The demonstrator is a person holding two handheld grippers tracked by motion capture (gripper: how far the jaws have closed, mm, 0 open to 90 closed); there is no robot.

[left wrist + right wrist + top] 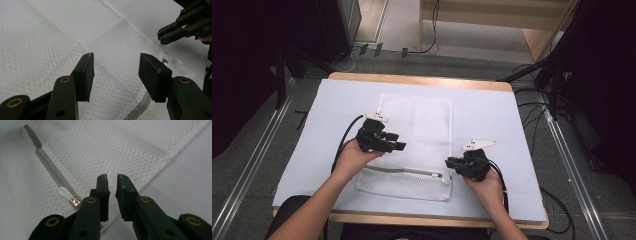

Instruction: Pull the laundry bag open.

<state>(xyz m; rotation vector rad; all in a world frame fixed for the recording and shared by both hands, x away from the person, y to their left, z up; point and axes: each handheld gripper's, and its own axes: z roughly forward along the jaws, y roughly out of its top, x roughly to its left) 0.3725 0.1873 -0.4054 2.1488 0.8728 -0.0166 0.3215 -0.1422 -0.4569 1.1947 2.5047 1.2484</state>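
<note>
From the high view, a white mesh bag [414,147] lies flat on the pale tabletop [492,115], its long axis running away from me and its zipper [404,171] crossing the near end, pull to my right. I cannot see anything inside it. My left gripper [398,142] hovers over the bag's left side; my right gripper [449,162] sits at the bag's right edge, near the zipper pull.

In the left gripper view, my jaws stand wide apart with nothing between them — just mesh below, and my right gripper [163,37] farther off.

In the right gripper view, my jaws are nearly together, a narrow gap left, gripping nothing. The white zipper pull [65,193] lies just beside them — detail the high view blurs.
</note>
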